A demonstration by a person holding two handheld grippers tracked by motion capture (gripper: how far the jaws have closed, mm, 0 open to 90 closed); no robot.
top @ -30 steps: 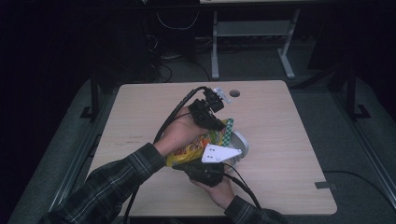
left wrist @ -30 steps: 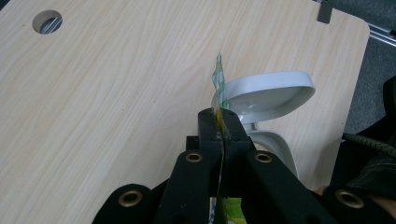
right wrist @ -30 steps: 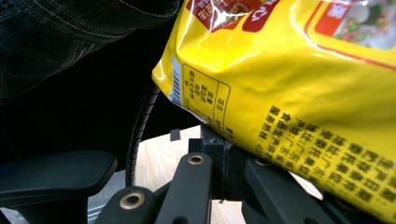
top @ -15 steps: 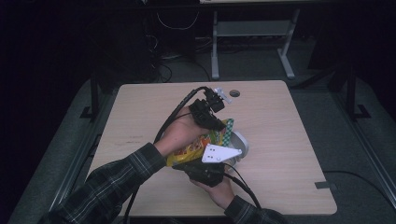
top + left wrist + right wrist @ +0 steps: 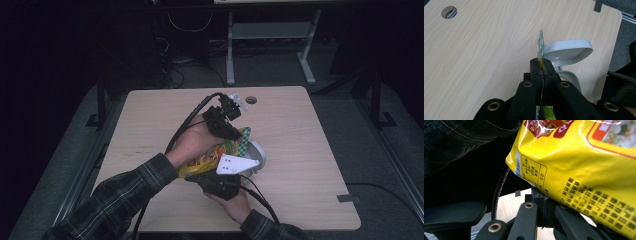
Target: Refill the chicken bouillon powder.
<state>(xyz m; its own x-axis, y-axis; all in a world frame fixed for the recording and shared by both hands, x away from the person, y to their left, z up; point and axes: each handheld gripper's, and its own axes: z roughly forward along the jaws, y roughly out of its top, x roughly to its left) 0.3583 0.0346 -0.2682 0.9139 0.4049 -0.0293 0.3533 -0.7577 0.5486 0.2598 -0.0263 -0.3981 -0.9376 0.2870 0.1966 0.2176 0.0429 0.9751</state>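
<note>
Yellow, glossy, crinkled plastic snack bag (image 5: 210, 157) is suspended above the pale wood-grain bench (image 5: 300, 150), over a round white bowl (image 5: 567, 51). Left claw (image 5: 541, 66) is clenched on its thin green-edged seam; right claw (image 5: 544, 202) is clenched on its lower edge.

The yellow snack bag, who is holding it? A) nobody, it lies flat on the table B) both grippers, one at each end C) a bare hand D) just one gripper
B: the left gripper is shut on the thin sealed edge of the yellow snack bag, and the right gripper is clamped on its other end, so the bag hangs between them above the white bowl.
</note>
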